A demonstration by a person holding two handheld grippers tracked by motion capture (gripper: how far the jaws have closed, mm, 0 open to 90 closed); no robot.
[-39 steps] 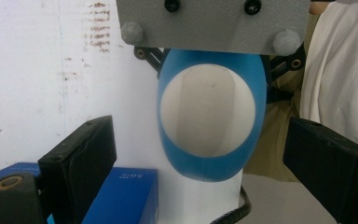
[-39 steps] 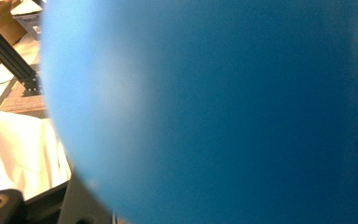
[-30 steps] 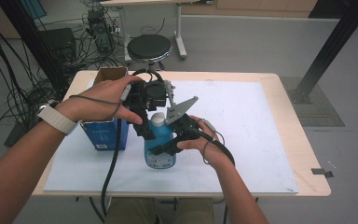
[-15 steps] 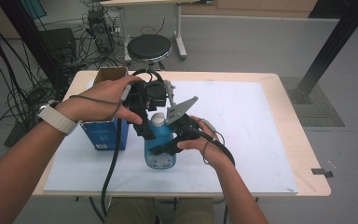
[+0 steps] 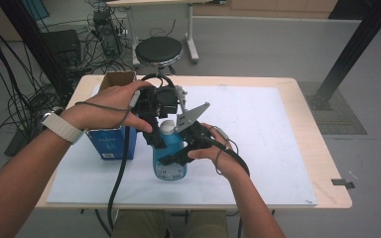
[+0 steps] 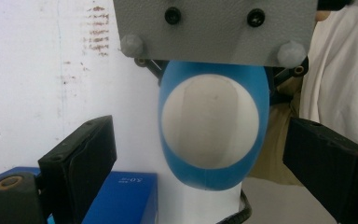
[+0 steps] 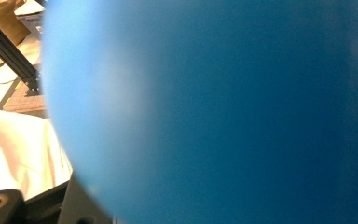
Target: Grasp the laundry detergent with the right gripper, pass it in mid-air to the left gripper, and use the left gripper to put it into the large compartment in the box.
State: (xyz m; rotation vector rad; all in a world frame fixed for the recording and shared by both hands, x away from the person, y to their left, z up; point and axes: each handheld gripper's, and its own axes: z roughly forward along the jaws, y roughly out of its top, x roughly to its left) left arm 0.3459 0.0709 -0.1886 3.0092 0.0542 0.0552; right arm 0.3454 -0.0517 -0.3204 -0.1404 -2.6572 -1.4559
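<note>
My right fingers (image 5: 171, 157) clamp the blue bottle (image 5: 168, 158) upright on the table (image 5: 287, 148); my left fingers (image 6: 98, 154) stand open either side of its white cap (image 6: 209, 121), not touching.

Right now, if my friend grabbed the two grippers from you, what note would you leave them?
Right gripper: jaws shut on the blue bottle, holding its body upright on the white mat.
Left gripper: above the bottle, jaws open on either side of the white cap, not pressing it.
Blue box: stands beside the bottle, open at the top.
Done: bottle steadied, left jaws lined up with the cap.
Left: probably close on the cap and work it; the cap is still on.
</note>
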